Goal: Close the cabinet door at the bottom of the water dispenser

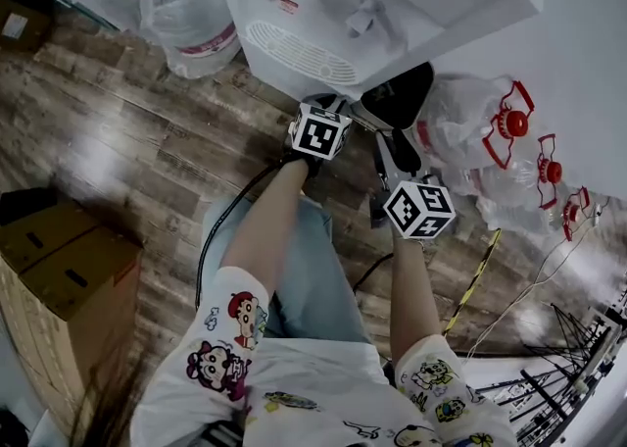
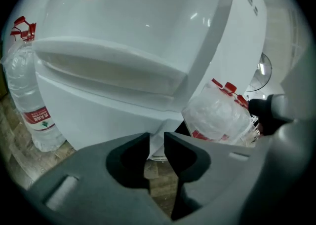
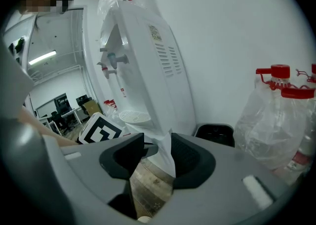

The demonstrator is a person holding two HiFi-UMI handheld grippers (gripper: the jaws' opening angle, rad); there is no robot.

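- Cartoon-printed sleeves (image 1: 230,347) stretch forward and low. The reach brings both tools together at the foot of the water dispenser (image 1: 323,4), where the task's door hangs.
- Left tongs (image 2: 157,144) stand nearly together on the white lower corner of the cabinet door (image 2: 157,134), which fills the slim gap at their tips. This reads as a light pinch meant to steer the panel.
- Right tongs (image 3: 158,154) are wide apart and grip nothing. The door's thin edge runs between them, close along the pad (image 3: 188,155) on that view's right, and wooden floor (image 3: 148,184) shows through the rest of the gap. They seem placed to guide or push the edge.
- A dark slit just right of the left tongs' tips suggests the door is not yet home against the body.
- Water bottles (image 3: 276,120) crowd in just to the right of the right tongs, another bottle (image 2: 29,95) stands left of the left tongs, and a black container (image 3: 215,132) sits beyond the right tongs by the wall. All this probably leaves little room for the swing.
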